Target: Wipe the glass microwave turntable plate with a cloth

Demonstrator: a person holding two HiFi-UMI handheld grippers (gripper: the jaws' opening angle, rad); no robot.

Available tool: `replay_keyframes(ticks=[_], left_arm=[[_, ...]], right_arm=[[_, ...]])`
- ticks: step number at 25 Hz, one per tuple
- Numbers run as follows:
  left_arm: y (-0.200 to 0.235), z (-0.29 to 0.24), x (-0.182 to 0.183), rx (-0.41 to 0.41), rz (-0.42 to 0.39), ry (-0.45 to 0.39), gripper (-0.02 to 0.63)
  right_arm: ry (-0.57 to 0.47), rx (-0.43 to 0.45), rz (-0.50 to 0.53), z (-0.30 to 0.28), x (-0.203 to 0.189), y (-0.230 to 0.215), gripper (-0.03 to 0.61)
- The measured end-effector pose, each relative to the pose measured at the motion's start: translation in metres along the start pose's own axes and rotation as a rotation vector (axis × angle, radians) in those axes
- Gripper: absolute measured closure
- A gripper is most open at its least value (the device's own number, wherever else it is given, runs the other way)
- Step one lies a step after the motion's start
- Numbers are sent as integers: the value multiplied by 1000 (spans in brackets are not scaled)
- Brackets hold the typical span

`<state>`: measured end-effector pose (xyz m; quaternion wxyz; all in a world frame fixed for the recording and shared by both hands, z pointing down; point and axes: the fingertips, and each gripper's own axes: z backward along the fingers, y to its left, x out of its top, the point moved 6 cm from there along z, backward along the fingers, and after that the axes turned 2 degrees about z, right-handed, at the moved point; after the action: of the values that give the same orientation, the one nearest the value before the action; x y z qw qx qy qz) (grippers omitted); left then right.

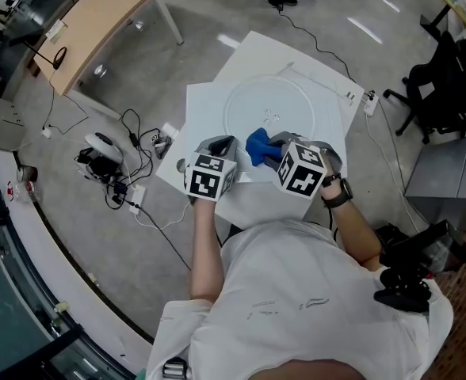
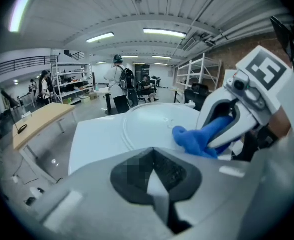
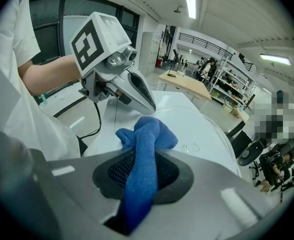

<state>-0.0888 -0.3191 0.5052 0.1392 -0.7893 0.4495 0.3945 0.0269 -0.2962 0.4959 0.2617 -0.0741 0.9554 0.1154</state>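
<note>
The round glass turntable plate (image 1: pixel 269 113) lies flat on a white table (image 1: pixel 205 105). My right gripper (image 1: pixel 274 146) is shut on a blue cloth (image 1: pixel 258 147), holding it at the plate's near edge. In the right gripper view the cloth (image 3: pixel 146 149) runs out between the jaws and bunches up over the plate (image 3: pixel 207 134). My left gripper (image 1: pixel 223 146) hovers just left of it, over the table's near side, shut and holding nothing. The left gripper view shows its tips (image 2: pixel 154 156) meeting, with the cloth (image 2: pixel 194 140) and the right gripper (image 2: pixel 237 119) to their right.
A wooden desk (image 1: pixel 98 30) stands at the far left. Cables and small devices (image 1: pixel 110 165) lie on the floor left of the table. A power strip (image 1: pixel 369 101) sits at the table's right corner, and a black office chair (image 1: pixel 443 85) stands beyond it.
</note>
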Motion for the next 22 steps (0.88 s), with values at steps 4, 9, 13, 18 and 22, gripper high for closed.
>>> replay_keyframes(ticks=[4, 9, 13, 18, 22], left_arm=[[-6, -2, 0, -6, -11, 18, 614], [-2, -5, 2, -36, -5, 41, 614], [7, -8, -1, -18, -10, 41, 614], [2, -3, 5, -26, 4, 43, 614], [0, -6, 3, -12, 10, 36, 614]], right_arm=[[2, 22, 1, 1, -1, -8, 511], [-30, -20, -13, -19, 20, -31, 511], [-57, -42, -15, -37, 39, -51, 512], [-82, -126, -45, -52, 53, -90, 512], [-87, -199, -87, -57, 44, -120, 512]])
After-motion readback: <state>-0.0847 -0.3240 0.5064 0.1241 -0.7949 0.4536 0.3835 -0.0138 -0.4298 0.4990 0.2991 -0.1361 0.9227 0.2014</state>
